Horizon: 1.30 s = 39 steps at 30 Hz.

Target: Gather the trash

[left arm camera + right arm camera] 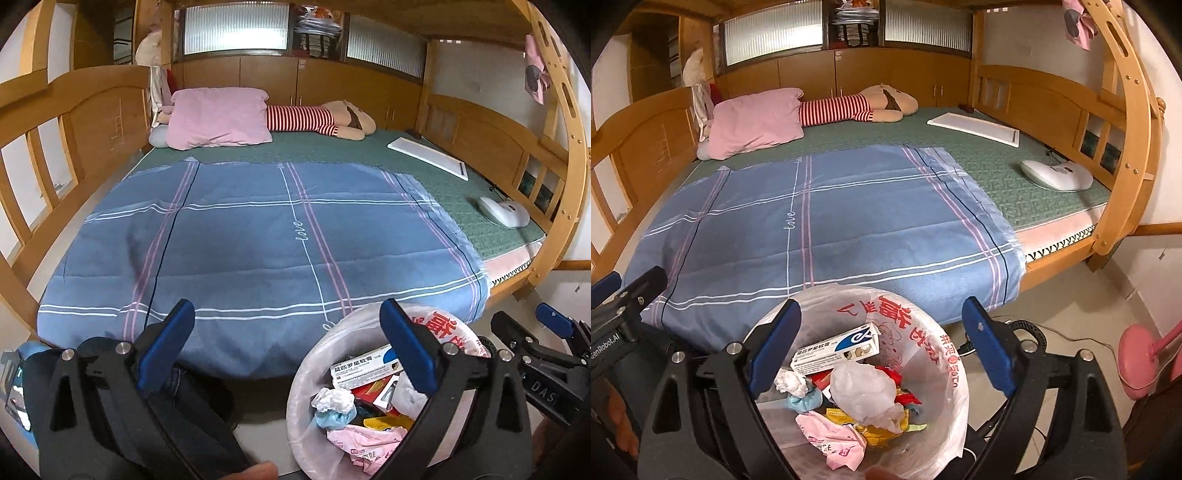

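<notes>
Trash bin [934, 373] sits low in the centre of the right wrist view, on the floor right at the foot of the bed [827, 221], and in the lower right of the left wrist view. It's a round bin lined with a thin, see-through white plastic bag [908, 314] with red printed characters on the far side.

It's pretty full. On top toward the back is a white medicine box [836, 349] with a blue logo and printed text, lying tilted against the liner. Just in front of it there's a scrunched clear plastic bag [862, 387], a wad of white tissue [790, 382] on the left, something light blue [803, 402] under that, a pink printed wrapper [834, 439] at the front, and bits of yellow [871, 428] and red packaging [905, 397] poking out in between.

Right gripper [882, 343] hovers above the bin with its blue-padded jaws spread wide, one on each side of the opening in the frame, and nothing pinched between them. Left gripper [288, 343] is released too, jaws spread wide and empty; in its view the left pad is over the edge of the blue plaid blanket [258, 240] and the right pad is over the bin's rim.

Bed fills the upper part of both frames: pink pillow [218, 118] at upper left, a striped plush toy [321, 118] next to it, a flat white board [428, 157] and a white oval gadget [502, 212] on the green mat [454, 184] toward the right.
</notes>
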Tool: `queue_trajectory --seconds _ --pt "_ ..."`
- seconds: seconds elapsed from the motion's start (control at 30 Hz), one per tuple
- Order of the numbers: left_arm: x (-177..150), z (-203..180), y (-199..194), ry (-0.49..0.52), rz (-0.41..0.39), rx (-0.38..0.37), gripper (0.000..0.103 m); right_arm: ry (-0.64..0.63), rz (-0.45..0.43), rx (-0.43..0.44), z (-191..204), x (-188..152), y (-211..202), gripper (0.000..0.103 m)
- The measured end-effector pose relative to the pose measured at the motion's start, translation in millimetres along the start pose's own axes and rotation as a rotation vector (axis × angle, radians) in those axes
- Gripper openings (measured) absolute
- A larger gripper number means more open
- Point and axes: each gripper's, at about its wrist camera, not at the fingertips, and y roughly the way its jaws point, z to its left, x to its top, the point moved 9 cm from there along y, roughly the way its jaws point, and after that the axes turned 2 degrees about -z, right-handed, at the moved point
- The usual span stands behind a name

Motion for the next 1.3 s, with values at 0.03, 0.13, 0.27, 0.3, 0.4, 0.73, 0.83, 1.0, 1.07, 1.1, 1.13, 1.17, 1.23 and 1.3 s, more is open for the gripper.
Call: queue_trajectory --seconds 0.03,0.13,0.27,0.3,0.4,0.73,0.83,1.0,1.07,1.1,1.13,1.17,1.23,1.3 --pt "-0.3 -0.1 -0.4 0.0 0.0 0.0 0.1 0.0 0.002 0.002 0.5 -0.2 0.7 0.087" --pt "-0.6 0.6 -1.5 0.002 -0.005 0.006 0.1 -0.004 0.009 0.006 2.8 -1.2 2.9 0.087" --pt "-2.2 1.5 0.0 0.0 0.0 0.007 0.1 -0.008 0.024 0.006 5.5 -2.2 7.7 0.087" --pt "-2.7 2.5 0.6 -0.001 0.002 0.008 0.1 -0.007 0.026 0.007 6.1 -1.9 8.3 0.087" --pt "-3.1 3.9 0.8 -0.002 0.002 0.013 0.1 -0.006 0.025 0.003 7.9 -1.6 8.9 0.087" --pt "-2.6 10.0 2.3 -0.028 0.0 0.024 0.1 -0.006 0.033 0.0 7.9 -0.4 11.7 0.087" --pt "-2.6 10.3 2.8 -0.029 0.002 0.024 0.1 -0.007 0.033 0.0 8.1 0.1 12.2 0.087" --pt "-1.9 11.3 3.5 -0.031 0.001 0.025 0.1 -0.012 0.034 -0.003 9.7 0.5 13.5 0.087" --pt "-2.6 11.8 3.7 -0.033 0.003 0.024 0.1 -0.015 0.036 -0.002 11.4 0.3 14.2 0.087" --pt "-2.8 12.1 4.1 -0.033 0.004 0.024 0.1 -0.016 0.036 -0.002 12.0 0.1 14.5 0.087" --pt "-2.9 12.1 4.3 -0.034 0.005 0.024 0.1 -0.018 0.037 -0.003 13.0 0.1 14.9 0.087" --pt "-3.1 12.2 4.6 -0.035 0.006 0.023 0.1 -0.019 0.037 -0.003 13.9 0.0 14.9 0.087" --pt "-3.5 12.4 4.8 -0.035 0.008 0.024 0.1 -0.022 0.039 -0.003 15.0 -0.2 15.6 0.087" --pt "-3.7 12.9 5.5 -0.035 0.01 0.023 0.1 -0.024 0.04 -0.004 16.4 -0.2 16.1 0.087"
